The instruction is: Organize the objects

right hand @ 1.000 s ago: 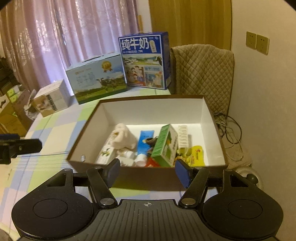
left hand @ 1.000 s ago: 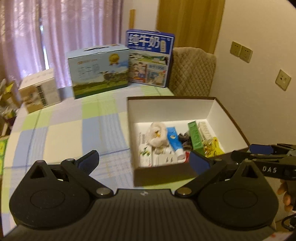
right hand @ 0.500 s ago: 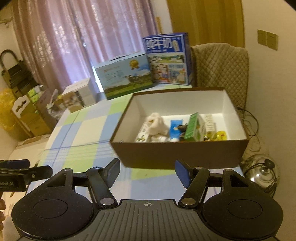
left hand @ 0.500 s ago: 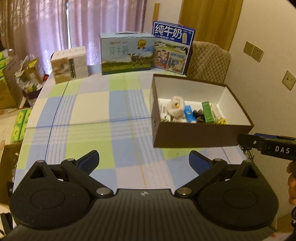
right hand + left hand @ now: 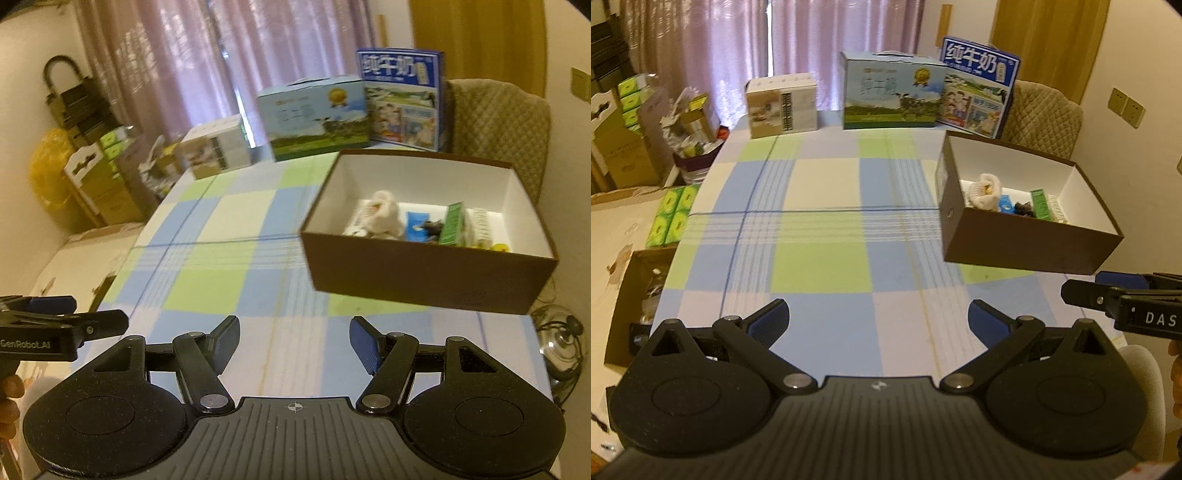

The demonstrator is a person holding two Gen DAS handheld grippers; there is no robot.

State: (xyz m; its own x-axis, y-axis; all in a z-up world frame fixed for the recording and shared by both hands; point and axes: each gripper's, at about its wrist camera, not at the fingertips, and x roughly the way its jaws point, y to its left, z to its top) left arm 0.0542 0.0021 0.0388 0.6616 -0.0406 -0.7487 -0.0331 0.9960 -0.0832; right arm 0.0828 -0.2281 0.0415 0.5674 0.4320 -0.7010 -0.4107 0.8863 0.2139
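Scene: a person holds a gripper in each hand over a counter (image 5: 820,221) covered in a blue, green and cream checked cloth.
Task thing: a brown open-topped box (image 5: 1027,243) with white inside walls stands on the right part of the counter, near its right edge.
Box contents: a pale crumpled bundle (image 5: 384,214), a blue tube (image 5: 417,225), a green carton (image 5: 452,223) standing on edge and other small packets lie together along the box floor.
Left gripper (image 5: 879,317): wide open and empty, hanging over the near middle of the counter.
Right gripper (image 5: 293,343): also wide open and empty, low over the near edge.
Direction: the box lies ahead and to the right of both grippers, well apart from each.
Long axis: the box runs from near-right to far-left across the views, with one long brown wall facing the grippers.
Nearer hand: the right gripper looks closer, judging by how large the box appears from it.
Loose items: none show on the cloth, so the sorting looks finished or nearly so.
Far edge: three printed cartons (image 5: 892,94) stand in a row, clear of the box.
Open room: the whole left and middle of the cloth is bare.
Edge risk: the box's right wall sits close to the counter's drop, beside a padded chair (image 5: 498,125).
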